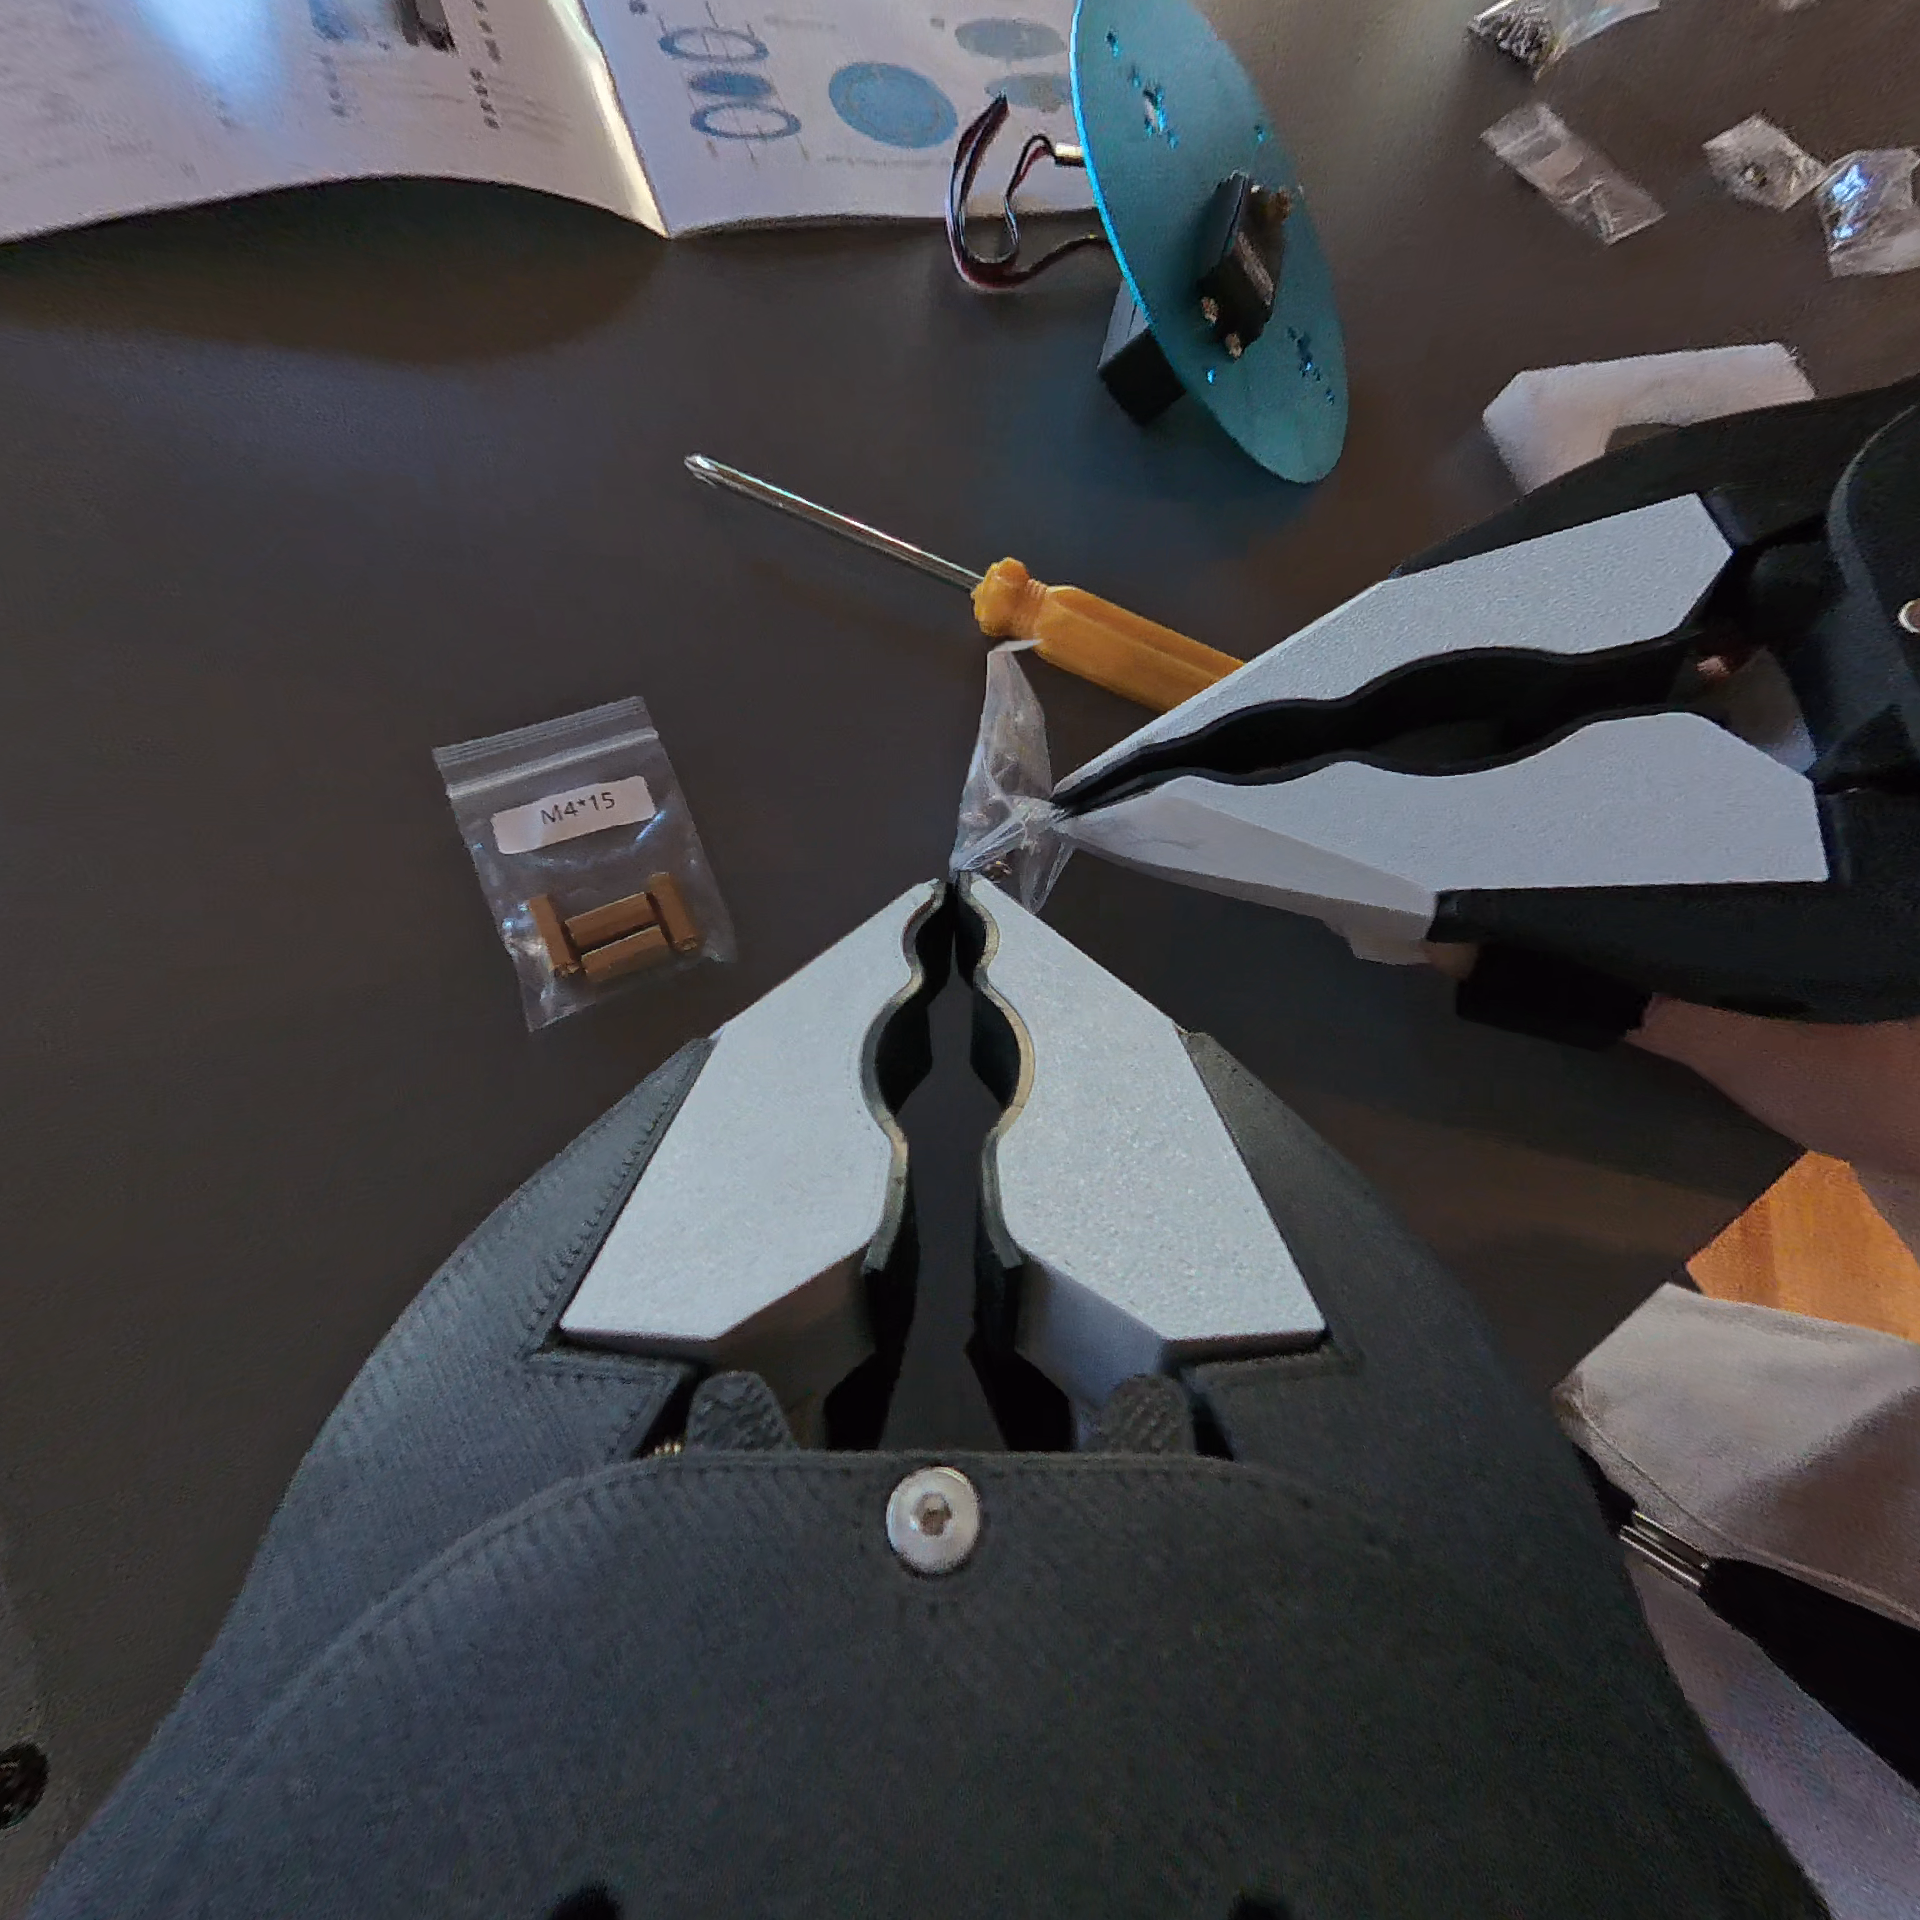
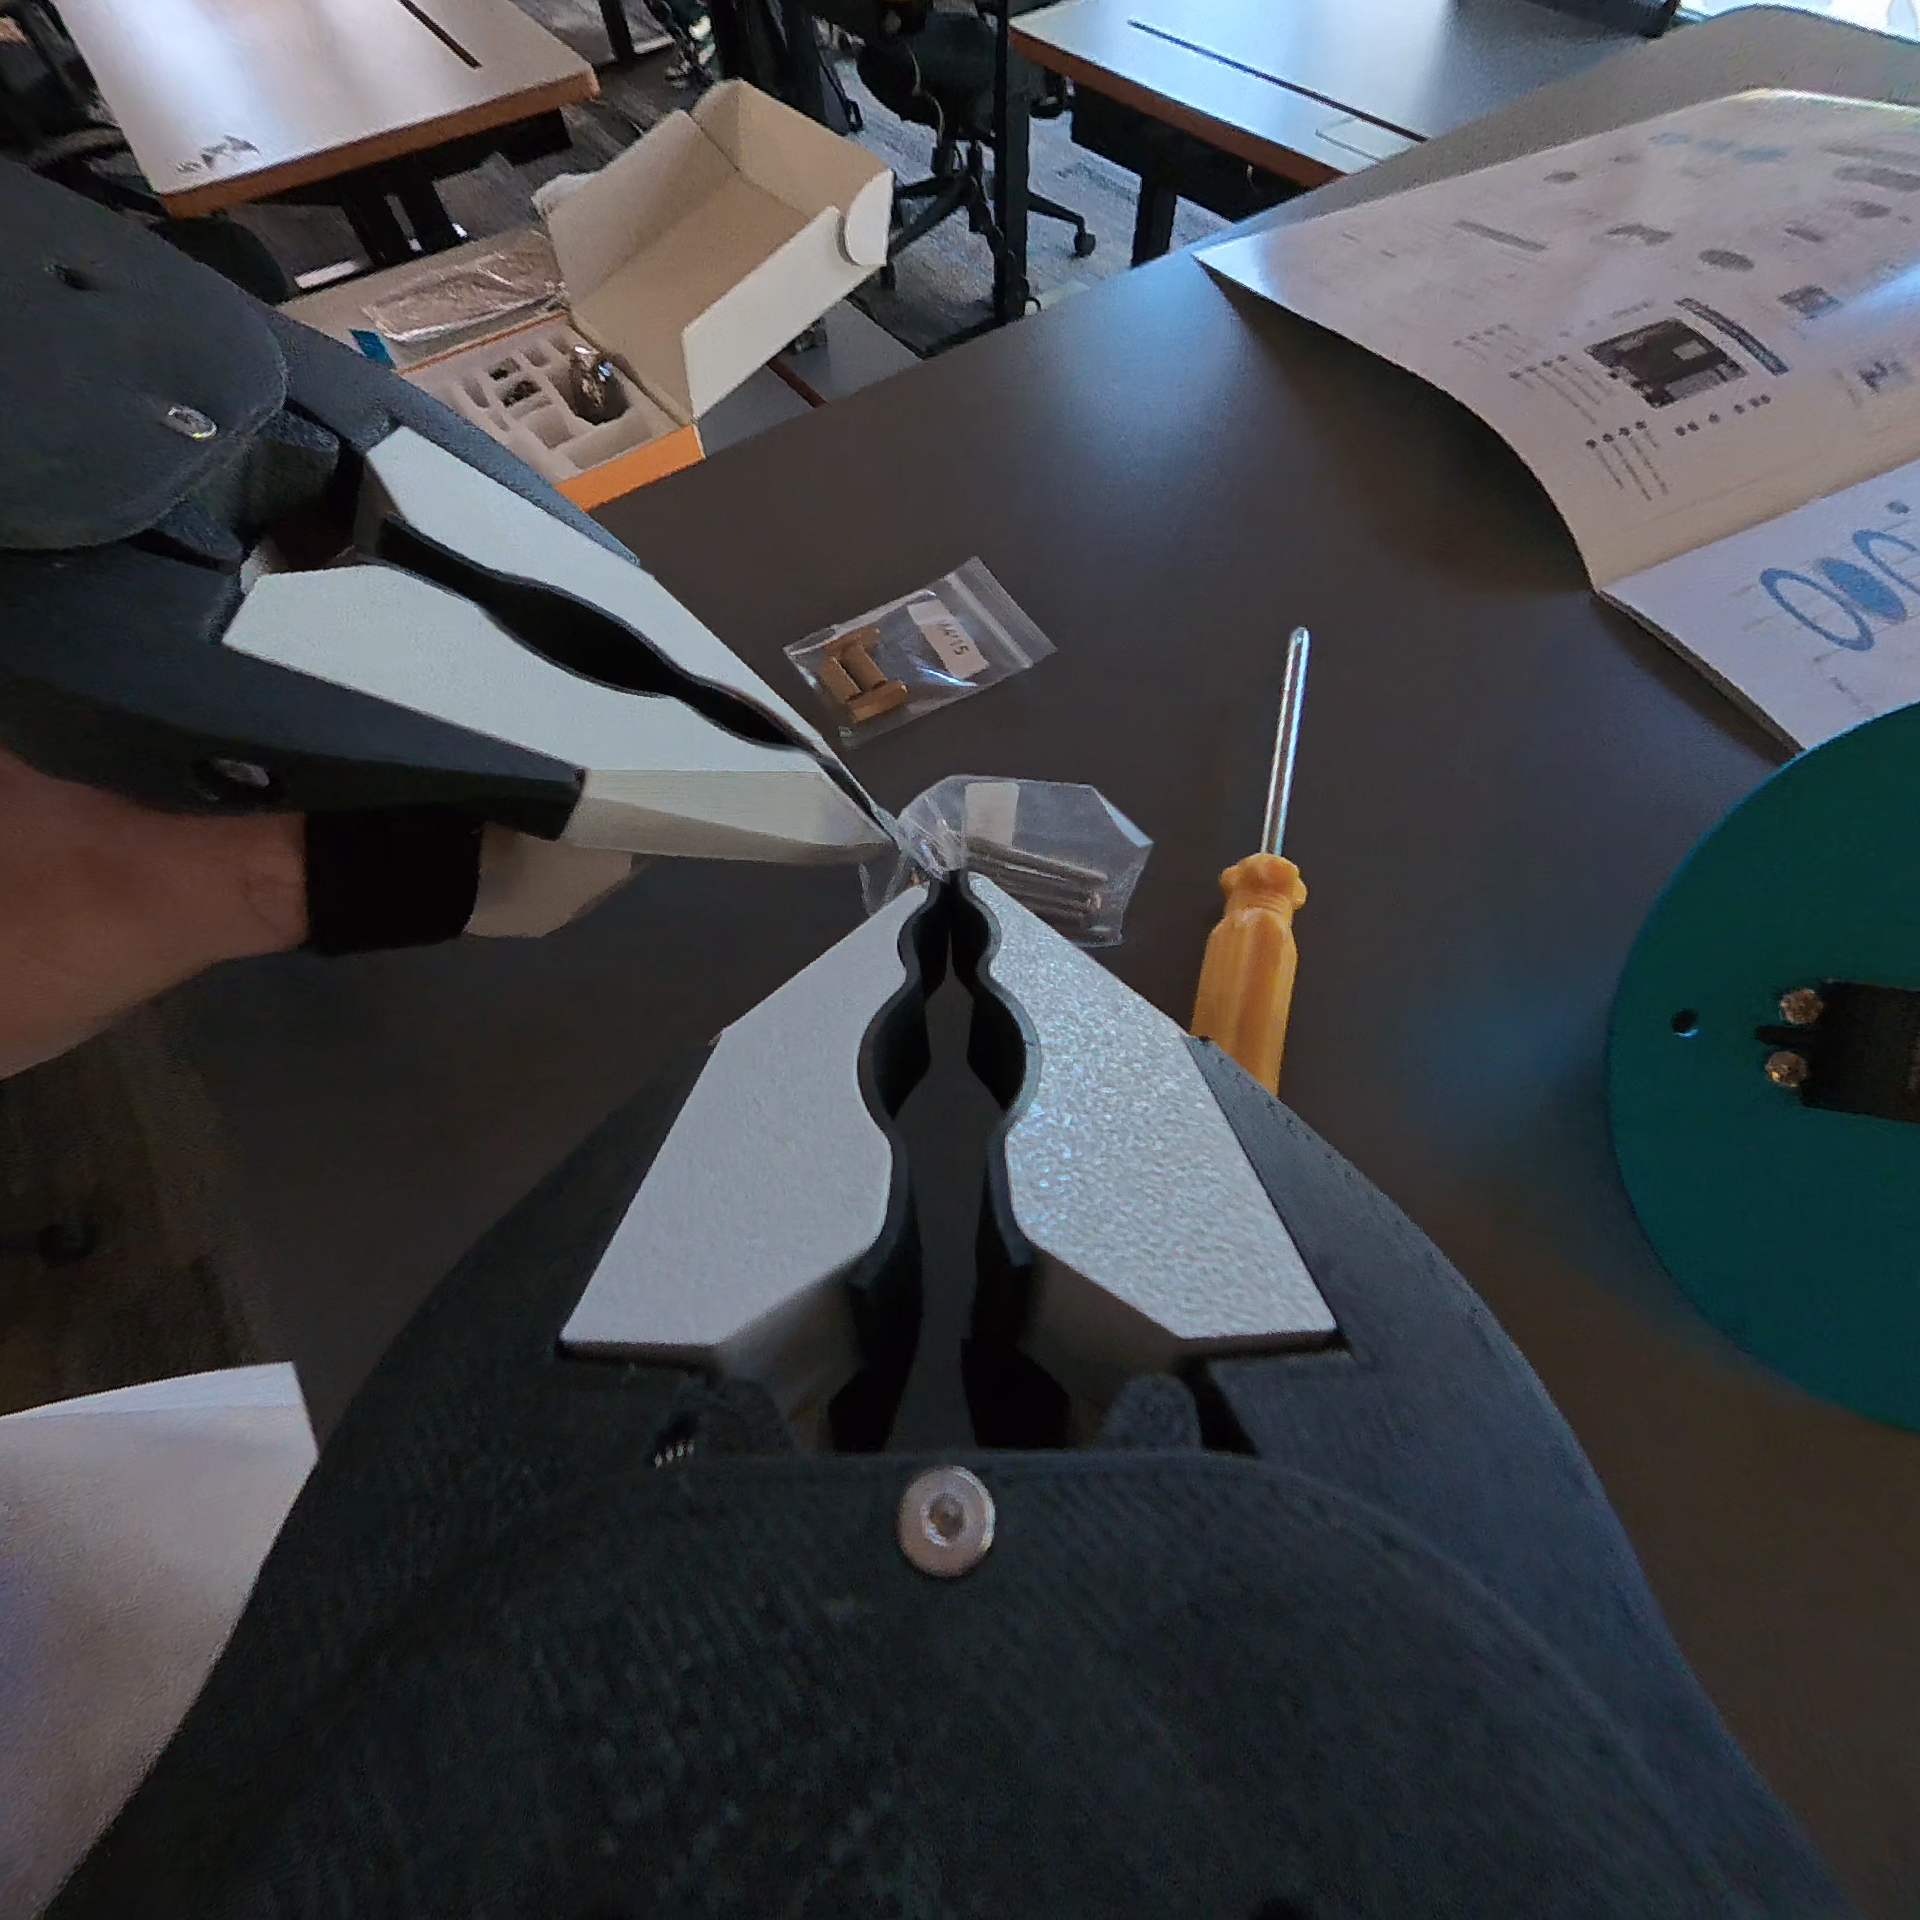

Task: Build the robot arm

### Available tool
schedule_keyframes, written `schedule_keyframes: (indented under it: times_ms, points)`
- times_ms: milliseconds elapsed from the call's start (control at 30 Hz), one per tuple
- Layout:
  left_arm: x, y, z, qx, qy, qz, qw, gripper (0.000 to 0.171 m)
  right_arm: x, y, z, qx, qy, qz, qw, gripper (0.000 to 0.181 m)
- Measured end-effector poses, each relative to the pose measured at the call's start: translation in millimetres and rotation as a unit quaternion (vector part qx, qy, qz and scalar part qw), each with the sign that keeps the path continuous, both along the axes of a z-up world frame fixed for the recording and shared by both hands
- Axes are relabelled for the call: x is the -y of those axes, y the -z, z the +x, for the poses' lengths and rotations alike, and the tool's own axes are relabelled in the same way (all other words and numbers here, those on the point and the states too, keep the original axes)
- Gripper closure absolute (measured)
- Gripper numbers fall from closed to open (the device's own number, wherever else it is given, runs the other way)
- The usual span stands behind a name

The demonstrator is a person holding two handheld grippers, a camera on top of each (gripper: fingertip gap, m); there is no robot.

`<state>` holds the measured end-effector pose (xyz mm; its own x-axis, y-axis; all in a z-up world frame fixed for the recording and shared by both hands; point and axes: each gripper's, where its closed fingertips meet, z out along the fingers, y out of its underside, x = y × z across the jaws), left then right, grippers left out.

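Both claws (image 1: 954, 885) (image 2: 948, 881) pinch one crinkled clear screw bag (image 2: 1039, 857)

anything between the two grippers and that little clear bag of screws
Nothing visible. The left gripper and right gripper are both shut on one end of the clear bag of screws, holding it above the dark table, with no gap at either set of tips.

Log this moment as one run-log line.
left gripper: shut on clear screw bag | right gripper: shut on same bag | bag: held above table | nearby: yellow screwdriver, standoff bag
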<state>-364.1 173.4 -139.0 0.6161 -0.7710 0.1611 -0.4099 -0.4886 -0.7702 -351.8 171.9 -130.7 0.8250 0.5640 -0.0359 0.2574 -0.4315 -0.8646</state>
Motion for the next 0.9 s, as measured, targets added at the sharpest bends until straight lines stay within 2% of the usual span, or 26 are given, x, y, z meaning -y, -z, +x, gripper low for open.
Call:
schedule_keyframes:
  times_ms: [167,300,367,467,533,600,667,733,800,900]
  points:
    - [18,-5,-3,-0.013,0.014,-0.006,1.000,0.171,4,-3,-4,0.026,-0.024,0.005,0.999,0.181]
    - [37,-13,-9,0.062,0.061,-0.056,0.995,0.171,20,-9,-15,0.033,-0.099,-0.022,0.994,0.181]
    - [39,-19,-13,0.104,0.084,-0.051,0.990,0.162,25,-10,-13,0.056,-0.125,-0.036,0.990,0.181]
    - [39,-25,-16,0.105,0.116,0.029,0.987,0.138,25,-12,-3,0.106,-0.138,-0.049,0.983,0.181]
    - [34,-26,-18,0.057,0.120,0.139,0.981,0.118,28,-15,-4,0.108,-0.152,-0.071,0.980,0.181]
    - [33,-30,-15,0.008,0.123,0.246,0.961,0.102,30,-19,-9,0.091,-0.162,-0.092,0.978,0.181]
    - [36,-35,-7,-0.021,0.128,0.330,0.935,0.101,32,-23,-12,0.081,-0.170,-0.115,0.975,0.181]
    - [39,-30,5,-0.039,0.149,0.358,0.921,0.099,31,-26,-15,0.073,-0.175,-0.134,0.973,0.181]
    - [31,-27,10,-0.061,0.144,0.374,0.914,0.099,32,-29,-17,0.066,-0.179,-0.153,0.970,0.181]
    - [26,-29,13,-0.052,0.137,0.367,0.919,0.105,31,-35,-16,0.060,-0.176,-0.166,0.968,0.181]
